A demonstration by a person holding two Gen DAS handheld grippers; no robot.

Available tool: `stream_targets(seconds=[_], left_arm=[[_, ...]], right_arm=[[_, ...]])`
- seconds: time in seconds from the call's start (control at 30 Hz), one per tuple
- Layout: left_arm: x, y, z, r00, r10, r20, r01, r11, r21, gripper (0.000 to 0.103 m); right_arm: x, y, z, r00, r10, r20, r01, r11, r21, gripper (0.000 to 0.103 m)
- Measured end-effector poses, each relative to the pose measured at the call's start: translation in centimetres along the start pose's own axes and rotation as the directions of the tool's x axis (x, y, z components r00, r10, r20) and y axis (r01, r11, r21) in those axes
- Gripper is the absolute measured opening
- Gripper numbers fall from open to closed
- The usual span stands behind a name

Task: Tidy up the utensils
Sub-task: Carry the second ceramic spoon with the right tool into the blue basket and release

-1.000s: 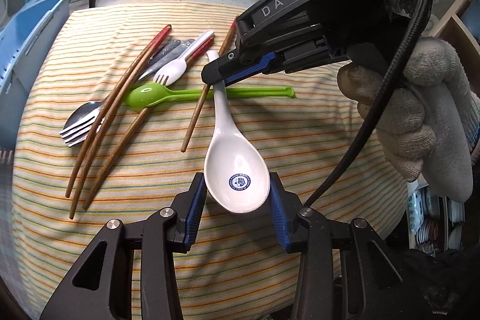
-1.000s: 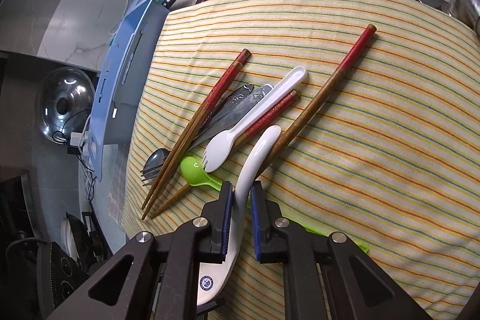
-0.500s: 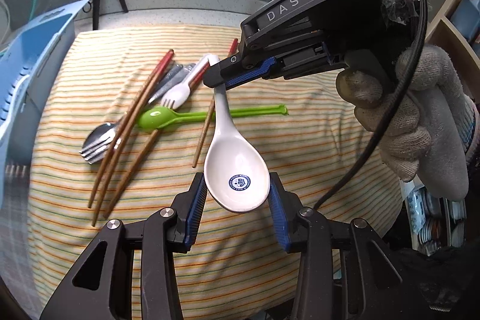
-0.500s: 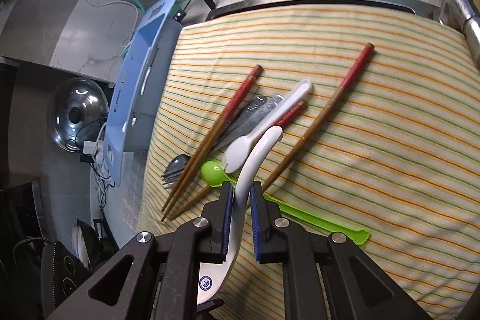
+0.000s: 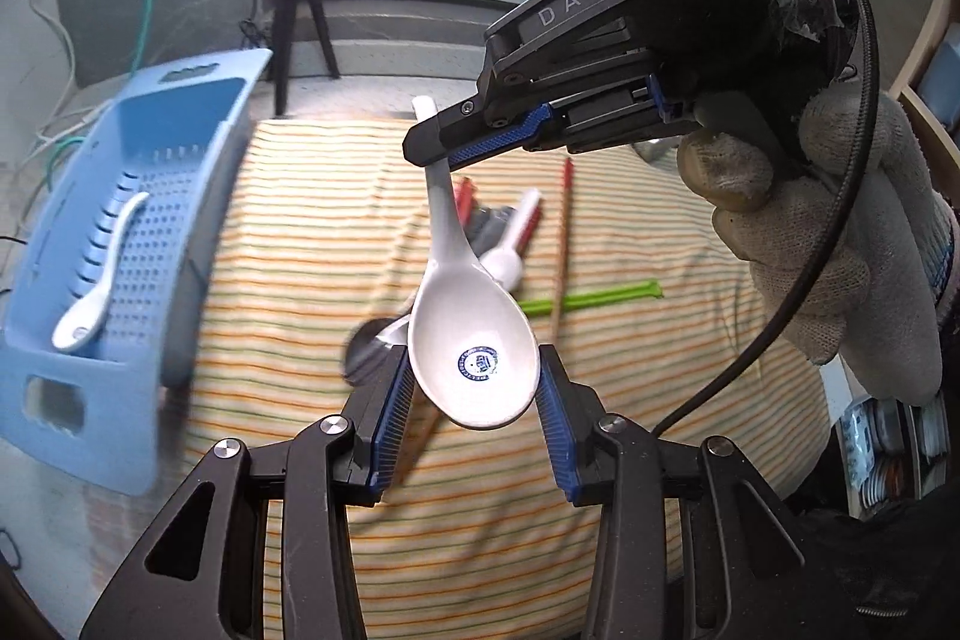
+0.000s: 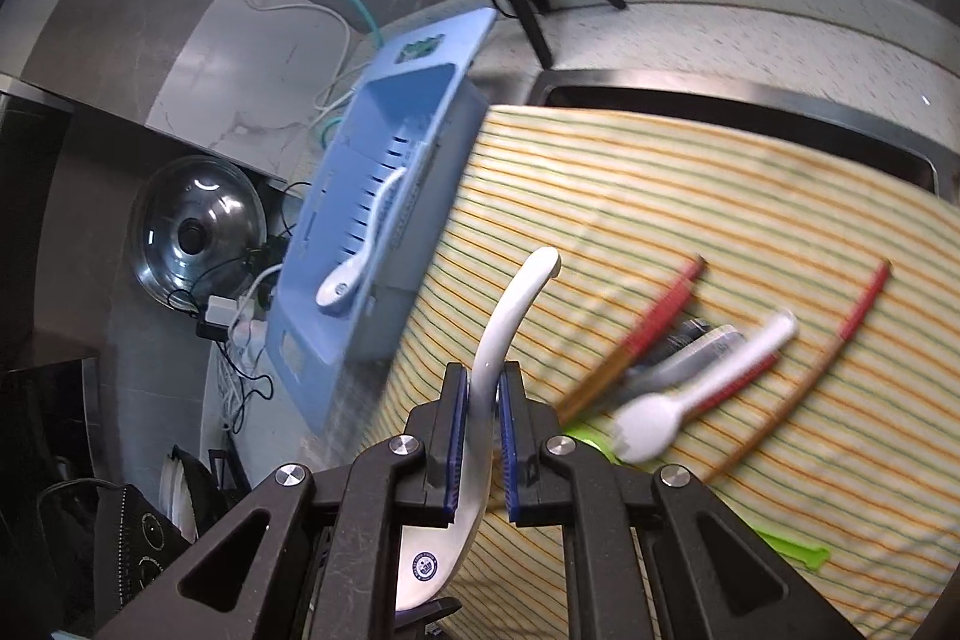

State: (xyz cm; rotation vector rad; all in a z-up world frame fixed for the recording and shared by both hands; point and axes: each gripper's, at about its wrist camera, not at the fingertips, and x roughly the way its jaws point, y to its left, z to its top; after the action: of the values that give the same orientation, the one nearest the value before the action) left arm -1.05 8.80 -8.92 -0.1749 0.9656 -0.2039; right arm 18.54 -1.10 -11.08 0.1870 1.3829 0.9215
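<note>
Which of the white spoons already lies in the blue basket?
The small plain white spoon lies in the blue basket; the larger white spoon with the blue emblem is held by both grippers.

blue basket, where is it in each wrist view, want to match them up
Left wrist: blue basket at the left edge, a white spoon inside.
Right wrist: blue basket left of centre, same spoon inside.
Shared landmark: striped cloth beside it.

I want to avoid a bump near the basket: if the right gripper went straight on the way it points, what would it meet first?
Probably the striped cloth by the blue basket; depth is unclear. The right gripper holds the white spoon.
</note>
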Motion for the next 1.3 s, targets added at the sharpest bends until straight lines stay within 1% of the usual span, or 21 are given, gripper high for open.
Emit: stream_targets(seconds=[0.3,0.53,0.67,0.8,1.03,1.1,1.2,1.23,1.27,1.3], left_arm=[[-1.4,6.2,0.8,0.999,0.049,0.019,-0.048,0.998,-0.035,0.039],[-1.1,10.5,1.5,0.996,0.085,0.010,-0.084,0.995,-0.056,0.039],[-0.6,12.4,1.7,0.996,0.093,-0.005,-0.093,0.993,-0.066,0.039],[-0.3,13.5,1.5,0.995,0.099,-0.018,-0.100,0.992,-0.072,0.039],[0.4,14.7,1.4,0.994,0.100,-0.043,-0.103,0.992,-0.071,0.039],[0.5,15.0,1.5,0.993,0.110,-0.047,-0.113,0.991,-0.071,0.039],[0.5,15.5,1.7,0.989,0.133,-0.058,-0.138,0.987,-0.084,0.039],[0.4,15.7,1.9,0.989,0.137,-0.060,-0.142,0.986,-0.091,0.039],[0.4,15.8,1.9,0.988,0.139,-0.063,-0.145,0.985,-0.095,0.040],[0.3,15.9,2.0,0.987,0.148,-0.064,-0.154,0.983,-0.098,0.040]], right_arm=[[4.4,5.2,3.8,1.000,0.020,-0.005,-0.020,0.999,-0.039,0.009],[8.0,8.0,6.5,0.999,0.030,-0.020,-0.031,0.998,-0.055,0.009],[9.9,8.7,7.5,0.999,0.032,-0.033,-0.034,0.998,-0.048,0.009],[11.7,8.9,8.3,0.998,0.028,-0.048,-0.029,0.999,-0.036,0.009],[13.6,8.4,8.8,0.997,0.025,-0.075,-0.026,1.000,-0.015,0.009],[13.8,8.4,8.9,0.997,0.022,-0.073,-0.023,1.000,-0.014,0.009],[13.6,8.4,9.2,0.998,-0.002,-0.055,0.001,1.000,-0.023,0.012],[13.6,8.4,9.2,0.999,-0.010,-0.054,0.009,1.000,-0.027,0.015],[13.5,8.3,9.3,0.998,-0.011,-0.055,0.009,1.000,-0.028,0.020],[13.4,8.3,9.4,0.999,-0.011,-0.053,0.010,1.000,-0.028,0.033]])
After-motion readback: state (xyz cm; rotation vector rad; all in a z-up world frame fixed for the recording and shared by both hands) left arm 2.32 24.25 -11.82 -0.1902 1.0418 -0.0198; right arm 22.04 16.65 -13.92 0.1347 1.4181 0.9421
